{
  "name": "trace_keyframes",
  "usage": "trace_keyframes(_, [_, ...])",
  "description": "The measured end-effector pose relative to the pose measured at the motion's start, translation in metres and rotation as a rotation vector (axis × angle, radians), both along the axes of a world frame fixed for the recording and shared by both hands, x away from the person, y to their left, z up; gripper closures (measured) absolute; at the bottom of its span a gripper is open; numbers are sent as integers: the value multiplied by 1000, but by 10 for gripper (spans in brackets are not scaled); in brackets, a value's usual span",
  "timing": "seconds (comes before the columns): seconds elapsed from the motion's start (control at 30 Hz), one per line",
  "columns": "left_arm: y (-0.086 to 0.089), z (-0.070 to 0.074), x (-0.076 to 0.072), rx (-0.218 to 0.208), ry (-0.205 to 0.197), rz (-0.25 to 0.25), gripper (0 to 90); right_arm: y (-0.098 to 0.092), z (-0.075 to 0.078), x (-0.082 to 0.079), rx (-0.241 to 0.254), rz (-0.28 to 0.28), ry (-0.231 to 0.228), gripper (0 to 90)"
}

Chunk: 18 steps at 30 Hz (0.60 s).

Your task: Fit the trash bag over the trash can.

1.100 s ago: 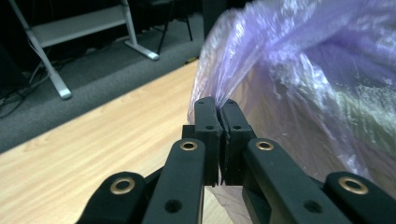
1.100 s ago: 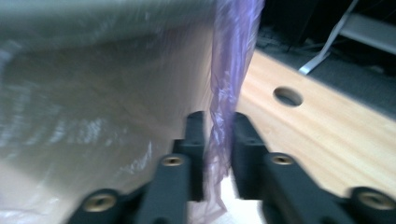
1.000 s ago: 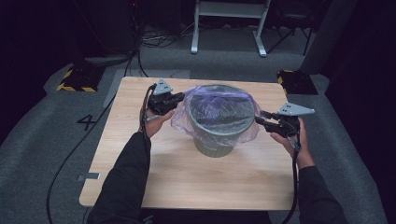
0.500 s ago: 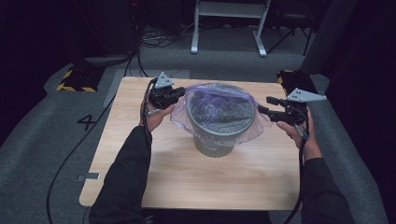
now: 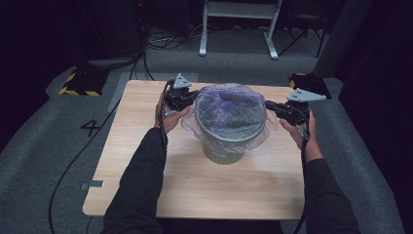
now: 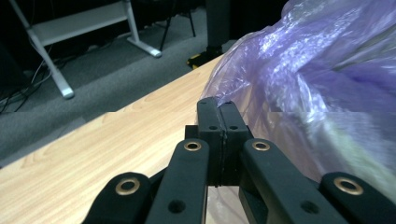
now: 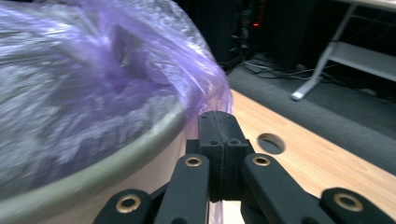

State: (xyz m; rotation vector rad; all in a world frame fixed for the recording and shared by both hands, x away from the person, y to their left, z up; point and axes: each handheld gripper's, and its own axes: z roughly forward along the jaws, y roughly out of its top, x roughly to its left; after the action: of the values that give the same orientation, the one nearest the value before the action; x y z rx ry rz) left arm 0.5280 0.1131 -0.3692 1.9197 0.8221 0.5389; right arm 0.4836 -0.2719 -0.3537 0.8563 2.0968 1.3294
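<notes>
Between both tongs, the purple bag (image 5: 229, 109) already drapes over the bin (image 5: 224, 146); left tongs (image 5: 191, 96) and right tongs (image 5: 271, 106) each pinch its edge, which likely needs pulling further down the rim.

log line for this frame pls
left gripper: shut on bag edge | right gripper: shut on bag edge | bag: draped over bin rim | bin: upright mid-table

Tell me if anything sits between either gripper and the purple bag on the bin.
Nothing visible does. The left gripper and right gripper both have their fingers closed on the purple bag at opposite sides of the bin.
</notes>
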Motion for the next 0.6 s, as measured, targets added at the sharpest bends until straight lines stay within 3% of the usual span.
trace_keyframes(0.13, [-4, -9, 7, 16, 44, 6, 897, 2, -1, 7, 15, -74, 11, 900])
trace_keyframes(0.27, [-8, -17, 13, 23, 82, 11, 897, 4, -4, 14, 12, -92, 52, 900])
trace_keyframes(0.57, [-15, -25, 16, 13, 100, 2, 896, 11, -15, 21, 2, -89, 82, 900])
trace_keyframes(0.6, [-14, -23, 14, 7, 81, 17, 824, 10, -15, 19, 6, -91, 79, 900])
